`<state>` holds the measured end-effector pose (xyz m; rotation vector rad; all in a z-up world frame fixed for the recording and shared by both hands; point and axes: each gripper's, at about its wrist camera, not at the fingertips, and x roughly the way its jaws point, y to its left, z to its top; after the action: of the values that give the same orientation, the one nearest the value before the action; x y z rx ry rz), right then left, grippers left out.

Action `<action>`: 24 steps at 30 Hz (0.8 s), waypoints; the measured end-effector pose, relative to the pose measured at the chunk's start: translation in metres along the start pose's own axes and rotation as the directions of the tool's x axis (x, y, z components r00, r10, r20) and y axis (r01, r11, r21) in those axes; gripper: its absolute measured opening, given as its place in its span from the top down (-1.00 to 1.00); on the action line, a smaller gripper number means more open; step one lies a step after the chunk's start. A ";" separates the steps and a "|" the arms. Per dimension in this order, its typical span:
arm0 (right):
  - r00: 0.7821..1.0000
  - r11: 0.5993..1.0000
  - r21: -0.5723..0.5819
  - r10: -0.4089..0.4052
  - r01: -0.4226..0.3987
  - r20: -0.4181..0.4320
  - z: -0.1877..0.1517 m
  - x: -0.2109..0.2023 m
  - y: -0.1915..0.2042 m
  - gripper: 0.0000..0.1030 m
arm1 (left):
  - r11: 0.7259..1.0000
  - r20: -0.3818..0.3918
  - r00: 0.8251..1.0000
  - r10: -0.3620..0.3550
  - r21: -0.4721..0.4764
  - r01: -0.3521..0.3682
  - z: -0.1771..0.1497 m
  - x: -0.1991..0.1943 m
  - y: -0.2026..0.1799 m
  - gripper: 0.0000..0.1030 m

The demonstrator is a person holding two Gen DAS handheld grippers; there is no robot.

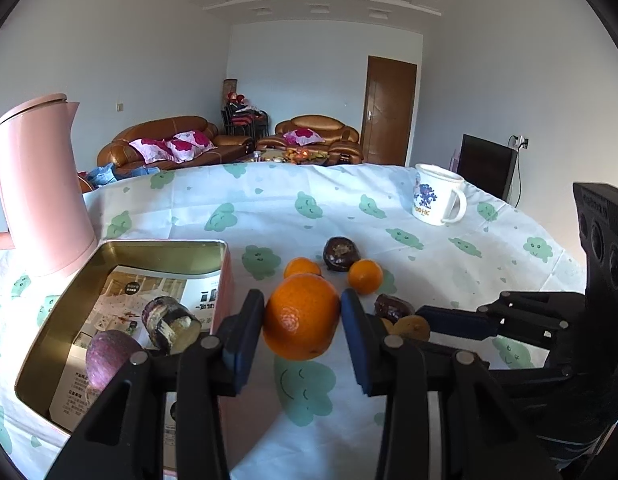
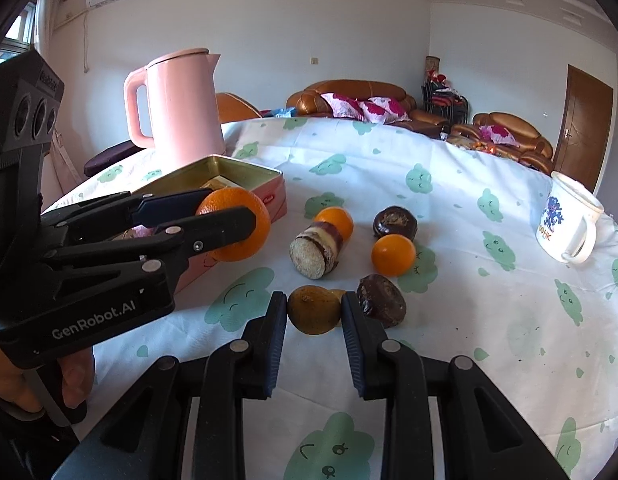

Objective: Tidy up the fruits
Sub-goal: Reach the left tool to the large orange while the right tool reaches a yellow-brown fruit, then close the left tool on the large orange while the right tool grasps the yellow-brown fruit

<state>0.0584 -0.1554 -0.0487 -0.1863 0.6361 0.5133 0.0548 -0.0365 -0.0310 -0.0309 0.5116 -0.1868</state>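
Note:
My left gripper point(image 1: 302, 312) is shut on a large orange point(image 1: 302, 320), held above the cloth just right of an open gold-lined tin point(image 1: 161, 245). Two purple-skinned pieces point(image 1: 169, 322) lie inside the tin. My right gripper point(image 2: 313, 304) is shut on a small brown-yellow fruit point(image 2: 313, 310) low over the cloth. Beyond it lie two small oranges point(image 2: 392, 255), two dark brown fruits point(image 2: 395, 222) and a cut purple-skinned piece point(image 2: 315, 254). The right wrist view shows the left gripper point(image 2: 225, 210) with the large orange point(image 2: 245, 236) beside the tin point(image 2: 245, 176).
A pink kettle point(image 1: 41, 188) stands behind the tin at the left. A white printed mug point(image 2: 569, 220) sits at the far right of the round table, which is covered by a white cloth with green cloud prints point(image 2: 469, 160). Sofas and a door lie beyond.

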 end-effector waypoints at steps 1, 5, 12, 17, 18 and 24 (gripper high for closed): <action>1.000 1.000 0.000 -0.002 0.002 0.008 0.000 -0.001 -0.001 0.42 | 1.000 0.003 1.000 -0.002 0.002 0.002 0.000 -0.001 0.000 0.20; 0.999 1.000 -0.002 -0.007 0.007 0.048 0.000 -0.009 0.000 0.42 | 1.000 0.022 1.000 0.000 0.009 0.000 -0.001 -0.004 -0.002 0.20; 0.995 1.000 0.009 -0.014 0.013 0.101 -0.001 -0.019 -0.002 0.42 | 1.000 0.046 0.999 0.010 0.017 -0.011 -0.001 -0.008 -0.003 0.20; 0.991 1.000 0.016 -0.014 0.012 0.131 -0.002 -0.026 -0.003 0.42 | 1.000 0.062 0.998 0.015 0.025 -0.016 -0.001 -0.012 -0.004 0.20; 0.991 1.000 0.015 -0.015 0.013 0.134 -0.002 -0.027 -0.003 0.42 | 1.000 0.065 0.998 0.016 0.026 -0.018 -0.001 -0.012 -0.004 0.20; 0.985 1.000 0.008 -0.024 0.023 0.168 -0.004 -0.033 -0.002 0.42 | 0.999 0.087 0.996 0.020 0.036 -0.023 -0.002 -0.016 -0.007 0.20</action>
<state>0.0345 -0.1712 -0.0316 -0.1428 0.4701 0.4983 0.0386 -0.0399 -0.0244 0.0021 0.4221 -0.1731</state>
